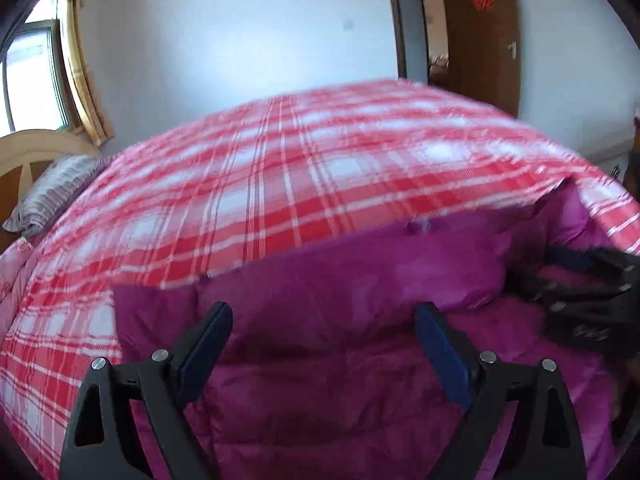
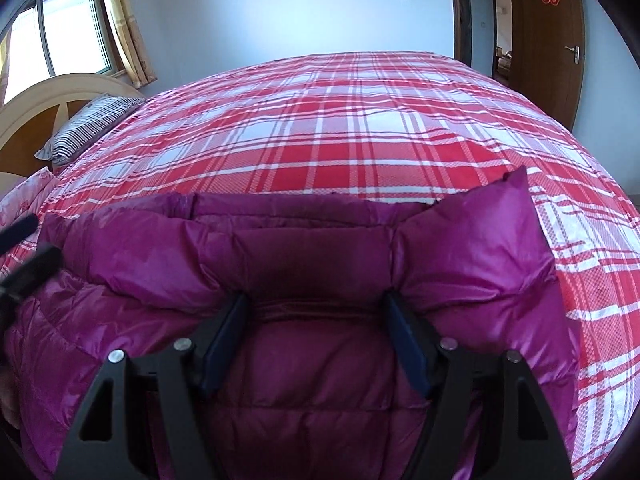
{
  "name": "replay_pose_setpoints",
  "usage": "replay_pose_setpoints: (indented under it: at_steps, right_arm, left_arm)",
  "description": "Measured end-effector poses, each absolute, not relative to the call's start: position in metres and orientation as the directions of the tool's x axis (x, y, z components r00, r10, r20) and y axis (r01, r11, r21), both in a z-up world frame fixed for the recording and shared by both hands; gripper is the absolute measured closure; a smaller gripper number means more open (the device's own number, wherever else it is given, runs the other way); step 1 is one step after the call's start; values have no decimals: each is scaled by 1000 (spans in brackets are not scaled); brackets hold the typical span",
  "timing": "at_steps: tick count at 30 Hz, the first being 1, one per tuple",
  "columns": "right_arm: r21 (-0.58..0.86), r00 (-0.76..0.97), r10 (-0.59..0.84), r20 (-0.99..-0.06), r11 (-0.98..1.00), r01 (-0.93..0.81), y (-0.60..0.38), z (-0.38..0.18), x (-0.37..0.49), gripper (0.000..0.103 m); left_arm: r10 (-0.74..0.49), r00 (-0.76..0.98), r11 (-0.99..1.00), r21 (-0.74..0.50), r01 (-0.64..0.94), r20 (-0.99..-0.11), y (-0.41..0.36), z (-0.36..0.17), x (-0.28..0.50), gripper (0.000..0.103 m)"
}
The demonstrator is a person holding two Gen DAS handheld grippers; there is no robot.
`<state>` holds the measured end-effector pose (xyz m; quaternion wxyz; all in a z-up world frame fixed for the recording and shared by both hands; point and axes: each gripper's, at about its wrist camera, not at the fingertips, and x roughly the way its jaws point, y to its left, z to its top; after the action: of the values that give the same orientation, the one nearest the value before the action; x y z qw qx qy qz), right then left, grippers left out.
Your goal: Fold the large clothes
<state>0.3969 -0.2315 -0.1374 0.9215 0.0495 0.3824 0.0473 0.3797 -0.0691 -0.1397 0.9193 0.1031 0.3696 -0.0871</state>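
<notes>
My left gripper (image 1: 324, 320) and right gripper (image 2: 316, 312) hang open over the purple jacket (image 2: 320, 248); mid-fold, I judge; next, pinch an edge.

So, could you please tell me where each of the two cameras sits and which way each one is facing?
Left wrist view: sits on the left gripper, looking along its open fingers over the purple down jacket and across the plaid bed toward the door; the right gripper shows at the right edge.
Right wrist view: sits on the right gripper, its open fingers pressed into the jacket; the left gripper shows at the left edge.
Both share jacket, bed, striped pillow, window and door.
</notes>
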Motion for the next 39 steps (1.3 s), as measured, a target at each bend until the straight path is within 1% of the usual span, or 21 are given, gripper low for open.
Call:
replay_pose_setpoints:
  at_steps: [2, 3, 6, 14, 22, 39]
  right_arm:
    - [131, 701, 127, -702, 990, -49, -231, -139, 397, 29]
    - [130, 697, 127, -706, 990, -49, -231, -139, 398, 29]
    - [119, 691, 121, -713, 992, -51, -229, -141, 399, 28]
    - [97, 680, 105, -726, 994, -50, -225, -143, 401, 26]
    - [79, 667, 95, -739, 995, -54, -221, -145, 405, 20]
    - [28, 658, 51, -752, 999, -45, -214, -148, 409, 18]
  left_arm:
    - [-103, 685, 970, 78, 229, -722, -60, -151, 385, 10]
    - [-119, 677, 973, 50, 224, -726, -56, -153, 388, 8]
    - [-135, 662, 976, 17, 218, -738, -50, -159, 390, 6]
    - [-142, 642, 976, 3, 219, -753, -52, -167, 391, 4]
    - [-148, 622, 976, -11, 218, -769, -51, -172, 395, 2]
    - [-142, 614, 976, -6, 218, -776, -51, -175, 396, 1]
